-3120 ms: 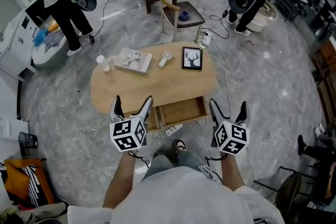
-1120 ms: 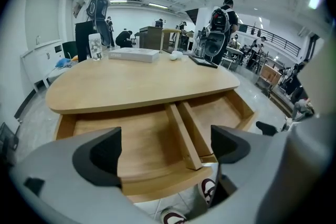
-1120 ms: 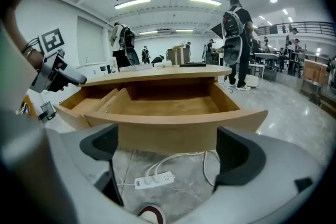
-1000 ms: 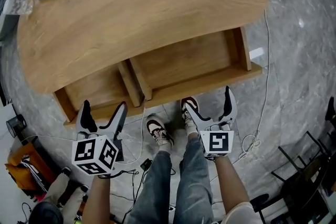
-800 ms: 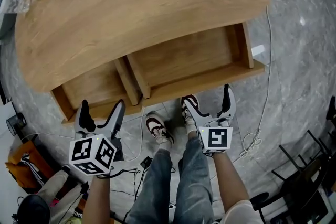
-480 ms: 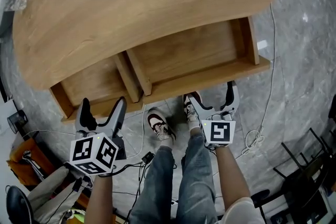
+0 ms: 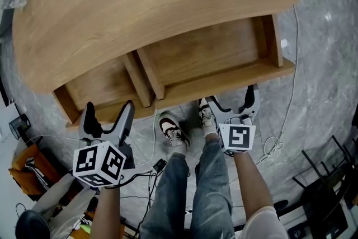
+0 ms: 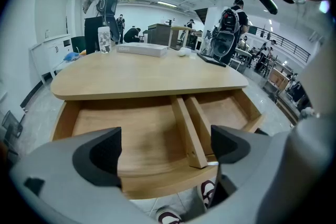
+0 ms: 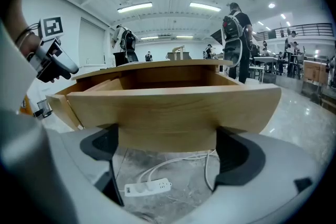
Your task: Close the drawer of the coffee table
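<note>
Drawer point(image 7: 212, 56) hangs open under the bench point(image 7: 168, 3); your left gripper point(image 7: 109, 112) and right gripper point(image 7: 232, 99) face its front edge, jaws apart.

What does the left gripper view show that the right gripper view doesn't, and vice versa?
Only the left gripper view: the coffee table's top with a bottle and book, and the drawers' bare insides. Only the right gripper view: a drawer front from outside, and a white power strip on the floor. Both: the drawers pulled open, with the left hand-held gripper and right hand-held gripper open and empty.
</note>
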A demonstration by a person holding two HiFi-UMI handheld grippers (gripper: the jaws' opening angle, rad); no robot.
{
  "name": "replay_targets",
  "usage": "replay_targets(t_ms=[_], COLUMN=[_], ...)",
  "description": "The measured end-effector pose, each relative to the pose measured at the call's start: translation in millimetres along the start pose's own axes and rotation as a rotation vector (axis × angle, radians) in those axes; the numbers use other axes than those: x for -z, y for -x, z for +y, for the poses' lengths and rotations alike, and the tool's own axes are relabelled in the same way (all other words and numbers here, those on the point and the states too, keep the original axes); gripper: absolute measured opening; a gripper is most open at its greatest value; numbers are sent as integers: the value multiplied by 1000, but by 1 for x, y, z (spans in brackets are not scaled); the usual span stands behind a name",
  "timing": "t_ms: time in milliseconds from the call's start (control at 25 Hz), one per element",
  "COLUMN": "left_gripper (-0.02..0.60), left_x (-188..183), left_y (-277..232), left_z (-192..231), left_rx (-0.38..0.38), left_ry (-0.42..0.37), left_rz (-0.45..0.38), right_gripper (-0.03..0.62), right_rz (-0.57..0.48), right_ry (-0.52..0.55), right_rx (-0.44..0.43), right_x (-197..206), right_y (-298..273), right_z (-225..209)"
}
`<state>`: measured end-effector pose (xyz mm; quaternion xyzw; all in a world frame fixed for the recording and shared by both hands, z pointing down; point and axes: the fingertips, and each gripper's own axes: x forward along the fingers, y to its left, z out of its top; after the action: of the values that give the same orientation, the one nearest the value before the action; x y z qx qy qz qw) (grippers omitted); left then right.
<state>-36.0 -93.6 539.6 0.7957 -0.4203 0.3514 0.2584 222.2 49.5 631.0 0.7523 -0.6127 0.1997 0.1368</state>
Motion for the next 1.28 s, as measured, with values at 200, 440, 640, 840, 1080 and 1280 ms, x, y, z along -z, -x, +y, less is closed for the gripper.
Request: replay_targets(t_ms=[200,440,640,840,1080,1280], left_gripper=[526,526,526,526,526,526], left_x=[3,7,10,12,13,12], left_y=[-3,-2,0,1,1,1], left_z=[-3,-4,-2,-2,-3,-3], left_rx=[14,24,20,17,14,14], left_ry=[-10,-28,-15,1,14,27], left_rz=[10,22,28,30,30,27], right_gripper=[584,583,583,581,580,578], right_rz=[-6,3,10,-11,-32,-19], right_ry=[4,-1,-11,-15,-4,-1], right_rx=[-1,-6,-13,-13,-19,-19], right_x=[-2,-4,-6,-18,-31,-34], right_y=[0,1,1,6,3,0], right_z=[1,0,1,-1,-3,-4])
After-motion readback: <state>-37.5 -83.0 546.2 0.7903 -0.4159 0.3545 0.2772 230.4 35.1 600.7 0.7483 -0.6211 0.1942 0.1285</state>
